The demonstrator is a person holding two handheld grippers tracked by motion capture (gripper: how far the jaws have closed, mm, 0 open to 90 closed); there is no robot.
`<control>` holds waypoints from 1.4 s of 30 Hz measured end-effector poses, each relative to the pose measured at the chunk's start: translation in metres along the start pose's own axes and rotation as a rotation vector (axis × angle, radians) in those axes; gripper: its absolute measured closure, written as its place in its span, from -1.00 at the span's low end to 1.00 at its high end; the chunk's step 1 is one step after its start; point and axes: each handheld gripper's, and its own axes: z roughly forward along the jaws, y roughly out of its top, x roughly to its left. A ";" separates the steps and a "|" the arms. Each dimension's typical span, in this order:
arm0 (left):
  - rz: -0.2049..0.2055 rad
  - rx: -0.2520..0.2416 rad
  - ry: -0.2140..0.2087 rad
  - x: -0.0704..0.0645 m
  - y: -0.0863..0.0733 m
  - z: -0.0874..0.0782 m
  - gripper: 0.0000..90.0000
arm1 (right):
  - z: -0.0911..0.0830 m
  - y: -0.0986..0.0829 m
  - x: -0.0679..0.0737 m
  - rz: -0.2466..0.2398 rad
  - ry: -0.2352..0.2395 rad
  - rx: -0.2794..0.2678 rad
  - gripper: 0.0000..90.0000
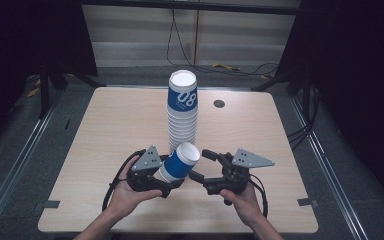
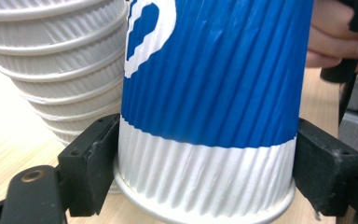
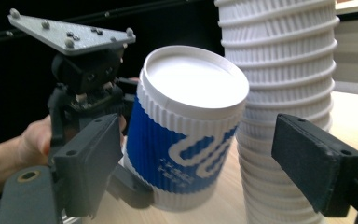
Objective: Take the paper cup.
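Hands: we see the left hand [image 1: 125, 192] and right hand [image 1: 242, 197] coming in over the near edge of the tabletop [image 1: 110, 130], palms turned inward toward each other, forearms converging from the bottom.
Left gripper [image 1: 167, 186]: we find it low over the near middle of the tabletop, its fingers [image 2: 89, 164] clenched on the white band at the closed end of the cup [image 1: 180, 162], one on each side.
Right gripper [image 1: 202, 167]: it lies just right of the cup, aimed left at it; its fingers [image 3: 314, 161] are released and spread wide, and in the right gripper view the cup sits between them with a gap on both sides.
Cup: blue ribbed wall with a white band, held off the tabletop and tilted; its long axis runs from the left gripper up and away to the right, the white-rimmed end pointing toward the stack and slightly toward the right gripper.
Stack [image 1: 182, 115]: we see a tall upright column of nested white-ribbed cups, with a blue cup on top, standing mid-tabletop just behind the held cup; whether the two touch we cannot tell.
Edges: both grippers work close to the near edge; the stack blocks the way straight ahead.
Open room: we have wide bare wood left and right of the stack and far back, where a small dark disc [image 1: 219, 103] sits in the surface.
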 end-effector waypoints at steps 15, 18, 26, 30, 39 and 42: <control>0.017 0.095 -0.052 0.000 -0.005 0.003 -0.61 | -0.002 -0.002 -0.004 -0.079 -0.001 0.139 -0.63; 0.012 0.107 -0.060 0.002 -0.006 0.004 -0.60 | -0.003 -0.002 -0.006 -0.089 0.005 0.177 -0.65; 0.035 0.161 -0.088 0.003 -0.008 0.008 -0.60 | -0.002 -0.004 -0.009 -0.122 0.031 0.294 -0.67; 0.057 0.183 -0.095 0.001 -0.009 0.010 -0.60 | 0.000 -0.006 -0.009 -0.149 0.015 0.360 -0.64; 0.097 0.246 -0.143 0.003 -0.007 0.012 -0.60 | 0.004 -0.011 -0.009 -0.213 0.061 0.513 -0.69; 0.109 0.256 -0.136 0.002 -0.009 0.015 -0.60 | 0.007 -0.013 -0.010 -0.226 0.070 0.567 -0.68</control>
